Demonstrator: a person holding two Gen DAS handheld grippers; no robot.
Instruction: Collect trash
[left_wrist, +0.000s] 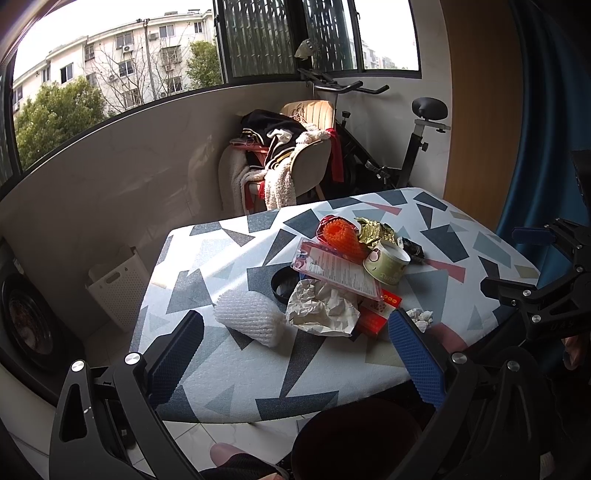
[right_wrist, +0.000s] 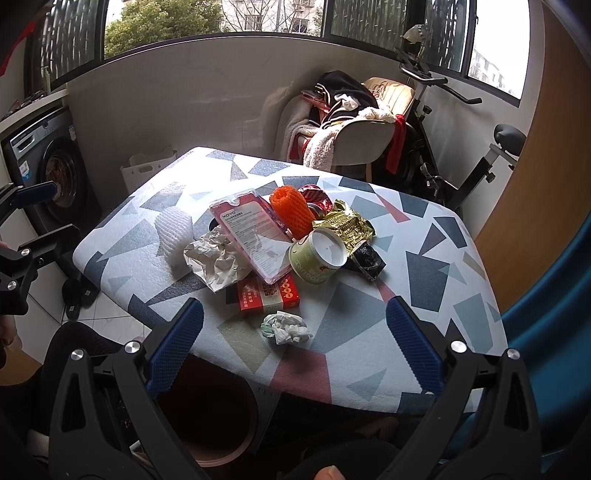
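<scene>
Paper and foil trash (right_wrist: 280, 236) sits heaped mid-desk (right_wrist: 424, 295); both grippers (left_wrist: 295, 354) (right_wrist: 295, 354) hover near, jaws wide, ready to pick.

On your table (right_wrist: 424, 266) the trash lies heaped mid-top: 1 packet (right_wrist: 255, 236) over paper (right_wrist: 214, 258) and box (right_wrist: 267, 295), cup (right_wrist: 319, 258) right, wad (right_wrist: 286, 326) nearest you.

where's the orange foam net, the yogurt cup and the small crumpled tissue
orange foam net (right_wrist: 289, 212), right wrist view, middle of its mesh side
yogurt cup (right_wrist: 317, 256), right wrist view, green outer wall and white rim
small crumpled tissue (right_wrist: 286, 326), right wrist view, centre of the wad
</scene>
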